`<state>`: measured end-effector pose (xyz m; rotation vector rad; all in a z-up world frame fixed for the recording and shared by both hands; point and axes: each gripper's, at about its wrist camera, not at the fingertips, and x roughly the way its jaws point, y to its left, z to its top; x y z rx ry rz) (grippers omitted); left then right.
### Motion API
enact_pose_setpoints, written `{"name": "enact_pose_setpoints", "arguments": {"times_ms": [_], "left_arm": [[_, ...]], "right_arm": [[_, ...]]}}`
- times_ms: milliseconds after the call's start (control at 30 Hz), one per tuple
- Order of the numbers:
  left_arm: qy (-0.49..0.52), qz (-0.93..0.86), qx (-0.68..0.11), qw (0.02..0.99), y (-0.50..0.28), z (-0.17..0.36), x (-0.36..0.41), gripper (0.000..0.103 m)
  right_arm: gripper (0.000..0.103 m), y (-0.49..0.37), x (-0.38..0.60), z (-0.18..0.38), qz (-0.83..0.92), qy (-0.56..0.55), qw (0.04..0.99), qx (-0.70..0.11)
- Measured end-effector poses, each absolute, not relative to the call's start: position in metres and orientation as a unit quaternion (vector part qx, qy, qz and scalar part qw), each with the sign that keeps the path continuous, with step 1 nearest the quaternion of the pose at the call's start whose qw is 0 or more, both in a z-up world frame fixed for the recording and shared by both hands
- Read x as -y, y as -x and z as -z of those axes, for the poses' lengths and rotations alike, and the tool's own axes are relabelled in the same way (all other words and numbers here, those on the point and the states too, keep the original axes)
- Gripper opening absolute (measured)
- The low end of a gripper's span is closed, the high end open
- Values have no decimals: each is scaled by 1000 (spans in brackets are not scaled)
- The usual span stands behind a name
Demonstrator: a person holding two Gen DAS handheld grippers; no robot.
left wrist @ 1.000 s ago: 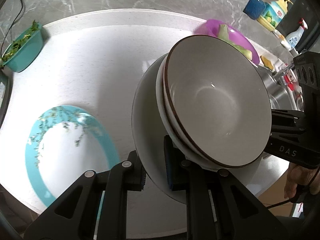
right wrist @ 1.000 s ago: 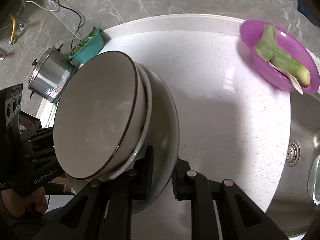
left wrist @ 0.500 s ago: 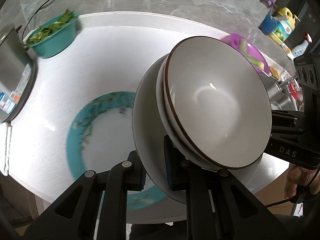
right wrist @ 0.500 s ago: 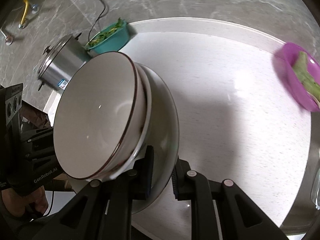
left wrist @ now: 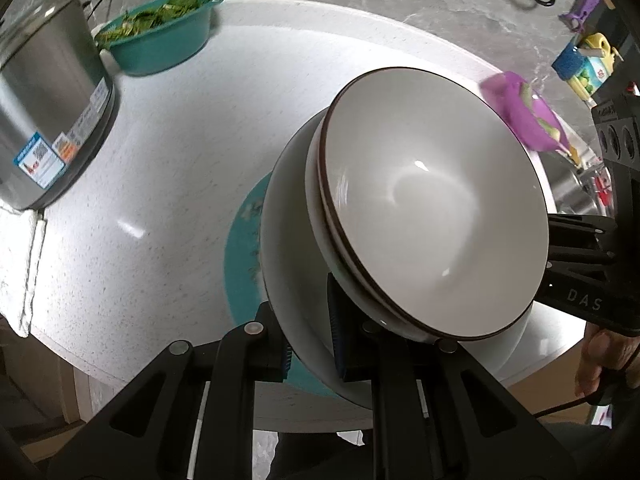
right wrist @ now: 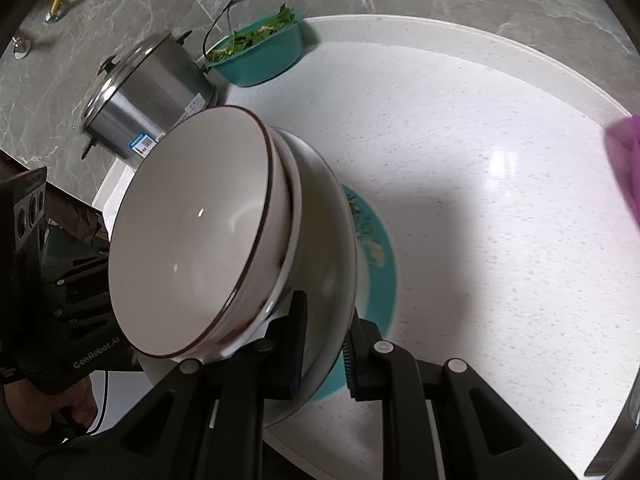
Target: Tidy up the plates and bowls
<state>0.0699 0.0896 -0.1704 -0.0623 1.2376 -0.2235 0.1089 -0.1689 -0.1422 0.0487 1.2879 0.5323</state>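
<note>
Both grippers hold one white plate (left wrist: 288, 248) by opposite rims, tilted above the counter. Two nested cream bowls with brown rims (left wrist: 436, 220) sit on it. My left gripper (left wrist: 310, 340) is shut on the plate's near rim, one pad above and one below. My right gripper (right wrist: 324, 350) is shut on the other rim of the white plate (right wrist: 328, 248), with the bowls (right wrist: 192, 240) to its left. A teal-rimmed plate (left wrist: 240, 240) lies on the white counter right under the stack, mostly hidden; in the right wrist view the teal plate (right wrist: 380, 272) peeks out at the right.
A steel pot (left wrist: 44, 112) stands at the counter's left end, and a teal basin of greens (left wrist: 160, 36) is behind it. A purple bowl (left wrist: 524, 120) with vegetables sits far right near the sink. A white cloth (left wrist: 20, 272) lies by the left edge. A hand (left wrist: 600, 364) grips the right tool.
Both grippers carried the plate and bowls leftward along the counter. The stack now hangs over the teal plate. The pot has come into view, and the purple bowl has slid toward the right edge.
</note>
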Motion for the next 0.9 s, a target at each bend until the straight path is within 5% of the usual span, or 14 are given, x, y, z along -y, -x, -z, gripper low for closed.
{"name": "enact_pose_setpoints", "arguments": {"times_ms": [900], "left_arm": [[19,126,-603,787,-93,232,-94,13]], "right_arm": [[18,-114,158,192,-219,-36,749,-625]]}}
